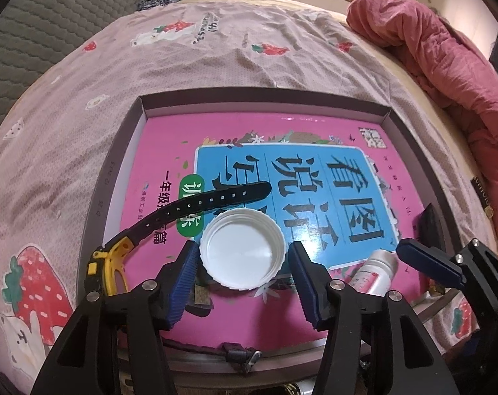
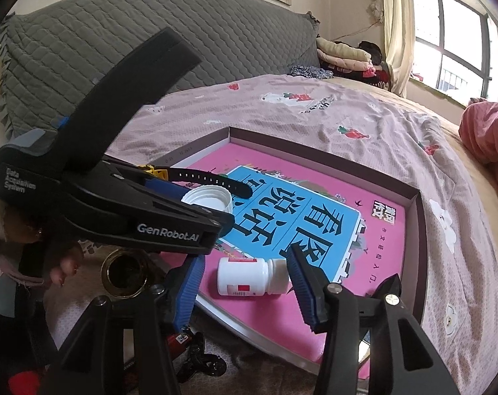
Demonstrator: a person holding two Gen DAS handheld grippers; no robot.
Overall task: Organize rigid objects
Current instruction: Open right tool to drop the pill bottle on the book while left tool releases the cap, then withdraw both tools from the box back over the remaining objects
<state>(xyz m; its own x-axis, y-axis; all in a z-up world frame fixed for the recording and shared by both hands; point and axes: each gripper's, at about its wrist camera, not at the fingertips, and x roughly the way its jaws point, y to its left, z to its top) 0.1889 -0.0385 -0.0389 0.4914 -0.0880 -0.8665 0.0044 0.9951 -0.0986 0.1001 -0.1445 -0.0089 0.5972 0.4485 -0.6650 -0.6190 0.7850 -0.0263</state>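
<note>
A shallow box (image 1: 262, 95) on the bed holds a pink and blue book (image 1: 315, 171). On the book lies a white cap (image 1: 242, 263), open side up. My left gripper (image 1: 243, 250) straddles it, open, with a slim gap at the right pad. A yellow and black watch (image 1: 196, 204) lies left of the cap, its strap running behind it. In the right wrist view a white bottle (image 2: 245, 276) with a red label lies on its side on the book (image 2: 315, 217). My right gripper (image 2: 244, 256) is open around it, and its left pad stands clear of the bottle.
A red quilt (image 1: 446, 65) is bunched at the bed's right side. The grey quilted headboard (image 2: 150, 49) stands behind. A small dark object (image 1: 430, 223) sits at the box's right wall. A brass ring (image 2: 124, 273) and a person's hand (image 2: 64, 263) are below the bed edge.
</note>
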